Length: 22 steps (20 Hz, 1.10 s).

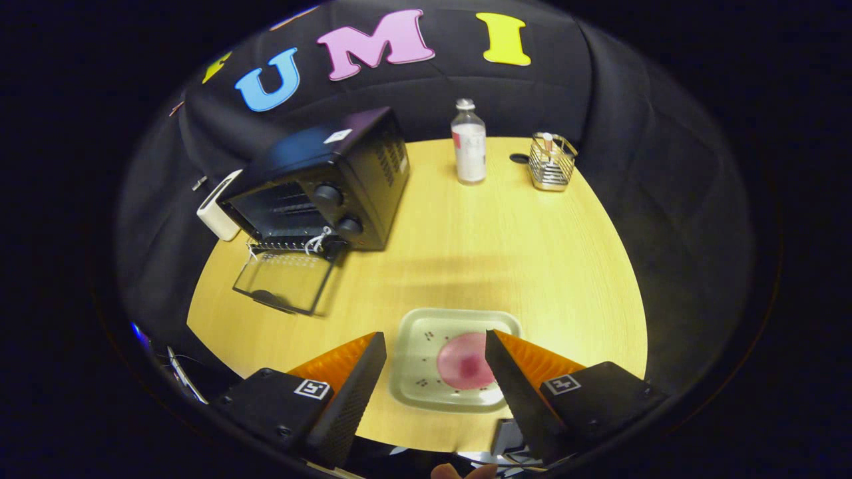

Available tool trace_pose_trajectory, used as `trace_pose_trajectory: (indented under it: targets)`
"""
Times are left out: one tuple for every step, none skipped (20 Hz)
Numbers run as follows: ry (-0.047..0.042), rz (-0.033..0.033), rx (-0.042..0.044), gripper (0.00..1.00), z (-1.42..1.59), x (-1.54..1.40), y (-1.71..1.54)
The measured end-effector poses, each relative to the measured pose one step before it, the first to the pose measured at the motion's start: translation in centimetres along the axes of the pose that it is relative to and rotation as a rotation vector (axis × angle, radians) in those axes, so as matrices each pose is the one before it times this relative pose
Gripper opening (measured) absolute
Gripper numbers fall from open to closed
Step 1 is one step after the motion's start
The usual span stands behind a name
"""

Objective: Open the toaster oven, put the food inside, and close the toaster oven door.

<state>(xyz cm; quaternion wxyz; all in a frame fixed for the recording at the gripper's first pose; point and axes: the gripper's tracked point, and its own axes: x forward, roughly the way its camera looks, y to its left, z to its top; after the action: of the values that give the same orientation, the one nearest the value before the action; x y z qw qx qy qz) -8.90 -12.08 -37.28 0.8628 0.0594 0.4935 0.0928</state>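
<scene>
A black toaster oven stands at the far left of the round wooden table. Its glass door hangs down open, flat over the tabletop, with the rack showing inside. Close in front of me a pale square plate holds a round pink piece of food. My gripper hovers above the plate with its fingers spread apart. The pink food sits between the fingertips, nearer the right finger, and neither finger touches it.
A clear bottle with a white cap stands at the back of the table. A wire basket sits to its right, next to a small dark disc. A white box rests left of the oven.
</scene>
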Motion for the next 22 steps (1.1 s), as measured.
trace_pose_trajectory:
  targets:
    - [0.03604,0.00270,-0.00061,0.99,-0.555,0.562,-1.135]
    - [0.04263,0.00998,0.00217,0.99,-0.512,0.640,-0.918]
    - [0.04657,0.01645,0.00664,0.99,-0.646,0.656,-0.795]
    - [0.04843,0.01898,0.01462,0.99,-0.546,0.691,-0.649]
    - [0.05022,0.01845,0.02065,0.99,-0.462,0.561,-0.683]
    - [0.04276,0.01041,0.02406,0.99,-0.381,0.672,-0.724]
    - [0.03979,0.00797,0.02787,0.98,-0.522,0.327,-0.757]
    - [0.03586,0.00893,0.02460,0.98,-0.211,0.373,-0.591]
    - [0.03160,0.00167,0.02091,0.95,-0.356,0.451,-0.623]
    - [0.03270,-0.00181,0.01308,0.92,-0.307,0.500,-0.471]
    - [0.02697,-0.00399,0.00186,0.87,-0.388,0.431,-0.340]
    - [0.02249,-0.01871,-0.01045,0.83,-0.222,0.140,-0.460]
    - [-0.00816,-0.00326,-0.00929,0.75,0.403,0.016,-0.028]
    - [0.00928,-0.01833,-0.01002,0.70,0.024,0.417,-0.201]
    - [0.01129,-0.04038,-0.01689,0.68,-0.216,-0.052,-0.646]
    - [0.00134,-0.01727,-0.02016,0.64,0.009,0.210,-0.239]
    - [0.00649,-0.00439,-0.00848,0.53,-0.181,-0.085,0.087]
    - [-0.00570,0.01049,0.00878,0.42,0.308,0.119,0.130]
    - [0.02032,0.05771,0.03338,0.37,-0.232,0.025,0.764]
    - [0.01490,0.06114,0.04936,0.31,-0.414,0.665,0.663]
    - [0.00858,0.08941,0.04962,0.18,-0.362,0.195,0.200]
    - [0.01612,0.06423,0.03160,0.12,-0.555,-0.259,-0.054]
